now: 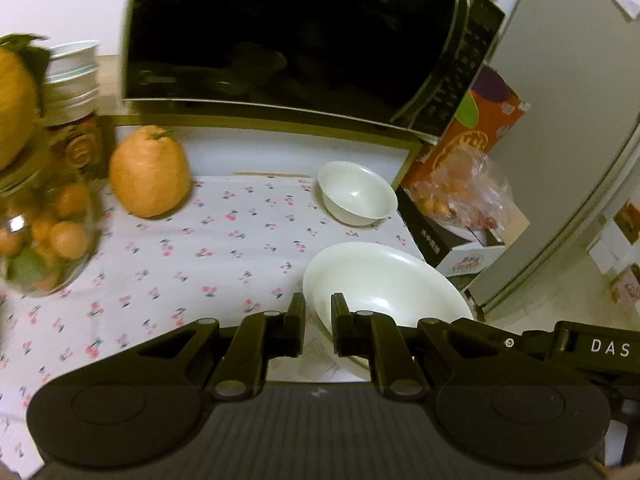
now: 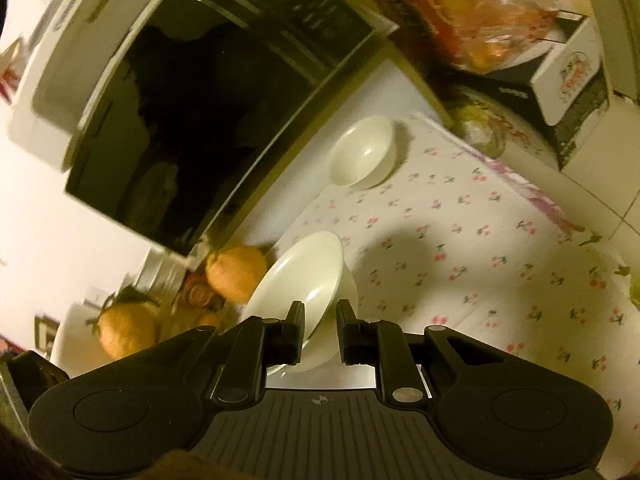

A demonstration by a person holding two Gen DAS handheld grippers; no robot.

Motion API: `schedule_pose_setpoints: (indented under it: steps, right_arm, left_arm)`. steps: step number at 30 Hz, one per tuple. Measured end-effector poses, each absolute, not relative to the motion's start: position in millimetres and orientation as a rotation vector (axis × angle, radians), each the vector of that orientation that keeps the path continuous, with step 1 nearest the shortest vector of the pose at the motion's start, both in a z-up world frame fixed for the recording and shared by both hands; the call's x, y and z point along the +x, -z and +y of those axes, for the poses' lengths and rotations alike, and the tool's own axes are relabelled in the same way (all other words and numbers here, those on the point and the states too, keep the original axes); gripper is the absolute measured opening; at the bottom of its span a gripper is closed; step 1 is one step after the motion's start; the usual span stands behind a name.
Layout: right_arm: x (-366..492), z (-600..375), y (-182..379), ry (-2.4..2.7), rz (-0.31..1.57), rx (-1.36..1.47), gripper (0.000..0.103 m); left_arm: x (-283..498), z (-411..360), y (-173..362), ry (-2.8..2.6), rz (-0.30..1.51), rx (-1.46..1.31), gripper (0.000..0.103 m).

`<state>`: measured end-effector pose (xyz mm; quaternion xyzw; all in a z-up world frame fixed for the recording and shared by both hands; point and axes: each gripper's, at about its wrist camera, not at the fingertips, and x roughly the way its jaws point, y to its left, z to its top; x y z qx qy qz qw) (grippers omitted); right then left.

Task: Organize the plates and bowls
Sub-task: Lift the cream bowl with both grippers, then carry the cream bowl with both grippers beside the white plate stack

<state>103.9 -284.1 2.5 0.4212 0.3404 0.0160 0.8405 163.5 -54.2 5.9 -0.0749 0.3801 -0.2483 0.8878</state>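
Note:
A large white bowl (image 1: 384, 280) is held between both grippers over the cherry-print cloth (image 1: 192, 256). My left gripper (image 1: 318, 312) is shut on its near rim. In the right wrist view the same bowl (image 2: 304, 280) is tilted, and my right gripper (image 2: 320, 320) is shut on its rim, one finger inside and one outside. A small white bowl (image 1: 356, 192) stands upright on the cloth further back, near the table's right edge; it also shows in the right wrist view (image 2: 364, 152).
A black microwave (image 1: 288, 36) stands at the back. A big orange fruit (image 1: 150, 172) sits on the cloth left of centre. A glass bowl of small oranges (image 1: 44, 236) and stacked tins (image 1: 72, 80) are at the left. Boxes and bagged fruit (image 1: 460, 196) lie beyond the right edge.

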Motion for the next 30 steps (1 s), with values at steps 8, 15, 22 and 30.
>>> schedule_pose_setpoints:
  steps: [8,15,22,30]
  right_arm:
    - [97,-255,-16,-0.109,0.731,0.848,0.017]
    - [92,-227,-22,-0.161,0.762,0.805,0.018]
    - [85,-193,-28,-0.224,0.793,0.751,0.018]
    - [78,-161,-33,-0.274,0.818,0.694,0.018]
  left_arm:
    - [139,-18,-13,0.471,0.766,-0.177,0.012]
    - [118,12,-15,0.429,0.756,-0.185,0.012]
    - [96,44,-10,0.381,0.764,-0.201,0.012]
    - [78,79,-5,0.342,0.782,-0.268,0.012]
